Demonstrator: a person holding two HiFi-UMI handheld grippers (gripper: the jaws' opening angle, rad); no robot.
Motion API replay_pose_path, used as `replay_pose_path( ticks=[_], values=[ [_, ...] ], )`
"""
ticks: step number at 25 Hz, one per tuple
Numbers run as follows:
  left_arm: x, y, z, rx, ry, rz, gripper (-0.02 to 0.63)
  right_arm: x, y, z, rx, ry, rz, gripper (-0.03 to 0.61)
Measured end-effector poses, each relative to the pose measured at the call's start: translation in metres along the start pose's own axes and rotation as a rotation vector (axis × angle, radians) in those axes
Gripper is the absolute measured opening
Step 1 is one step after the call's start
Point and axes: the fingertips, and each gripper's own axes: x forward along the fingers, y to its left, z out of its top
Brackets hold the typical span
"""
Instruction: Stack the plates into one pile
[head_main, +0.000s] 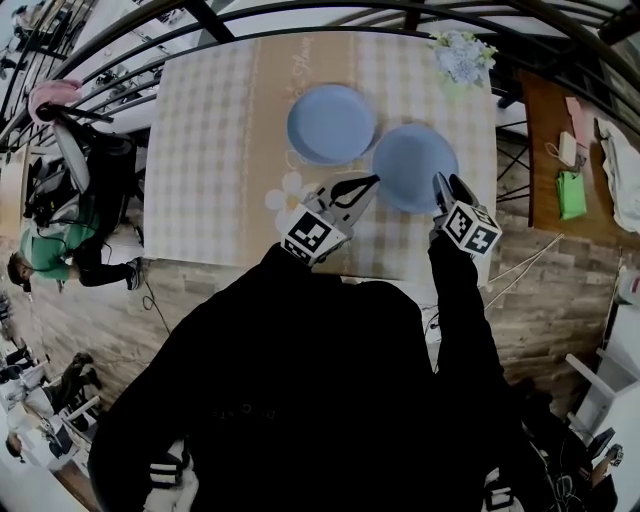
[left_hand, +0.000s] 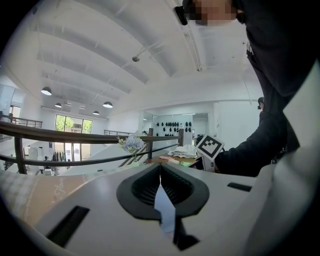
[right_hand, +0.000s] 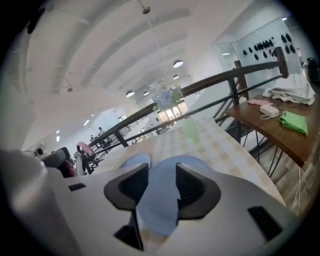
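Your left gripper (head_main: 372, 181) (left_hand: 160, 166) has its jaws pressed together. In the left gripper view the ribbed pads meet along one line, with nothing pinched between them. Only a pale blue sliver shows through the gap lower down. In the head view its tips sit right at the rim of the nearer blue plate (head_main: 415, 162), on that plate's left side. You cannot tell whether they touch it.

Your right gripper (head_main: 447, 188) (right_hand: 162, 172) has its jaws spread. In the right gripper view the nearer blue plate (right_hand: 159, 197) fills the space between them, lying below and just ahead. The pads do not press on it. In the head view this gripper hangs over the plate's near right edge.

The second blue plate (head_main: 330, 123) (right_hand: 134, 160) lies flat on the checked table (head_main: 210, 150), beyond your left gripper's tips and left of the nearer plate. Their rims are very close, and the two plates are not yet stacked.
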Motion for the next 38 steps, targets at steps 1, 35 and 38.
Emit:
replay_pose_path(
  ticks=[1, 35, 38],
  values=[
    [-0.006, 0.003, 0.001, -0.001, 0.000, 0.002, 0.020, -0.003, 0.015, 0.002, -0.028, -0.013, 0.024, 0.178],
    [-0.132, 0.096, 0.010, -0.038, -0.063, 0.077, 0.020, 0.001, 0.236, -0.008, -0.440, -0.162, 0.235, 0.055],
    [-0.121, 0.108, 0.009, -0.042, -0.072, 0.070, 0.020, 0.022, 0.227, -0.002, -0.433, -0.131, 0.217, 0.066]
  ],
)
